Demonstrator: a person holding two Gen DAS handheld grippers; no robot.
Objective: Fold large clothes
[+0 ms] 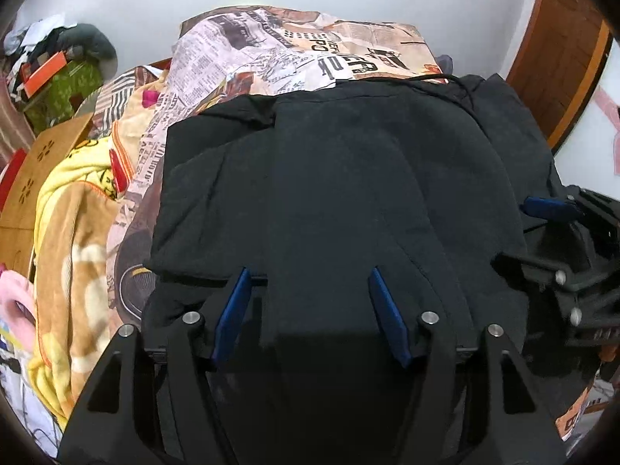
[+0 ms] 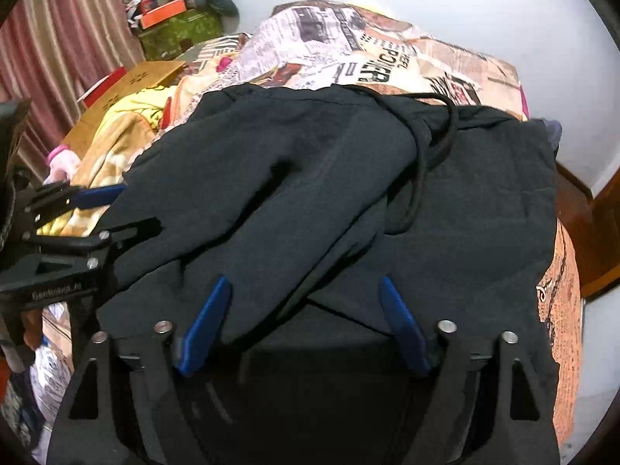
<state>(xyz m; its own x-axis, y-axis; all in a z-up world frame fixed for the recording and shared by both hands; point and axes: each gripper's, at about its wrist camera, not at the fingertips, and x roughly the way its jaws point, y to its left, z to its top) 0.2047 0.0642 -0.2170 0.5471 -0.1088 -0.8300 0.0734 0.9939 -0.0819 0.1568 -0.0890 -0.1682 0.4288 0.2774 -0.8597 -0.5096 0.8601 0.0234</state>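
Observation:
A large black hooded garment (image 1: 341, 178) lies spread on a bed with a newspaper-print cover (image 1: 294, 46). Its sleeves are laid across the body, and a black drawstring (image 2: 438, 143) curls near the far edge. My left gripper (image 1: 310, 275) is open, its blue pads just above the near part of the garment. My right gripper (image 2: 306, 283) is open too, over the garment (image 2: 465, 213) where one sleeve crosses. Each gripper shows at the side of the other's view, the right one (image 1: 558, 209) and the left one (image 2: 93, 197).
A yellow and tan blanket (image 1: 73, 232) lies bunched left of the garment. A wooden board (image 1: 42, 159) and a cluttered green box (image 2: 178, 31) stand further left by a pink curtain (image 2: 58, 38). A wooden door (image 1: 558, 38) is at the right, a white wall behind.

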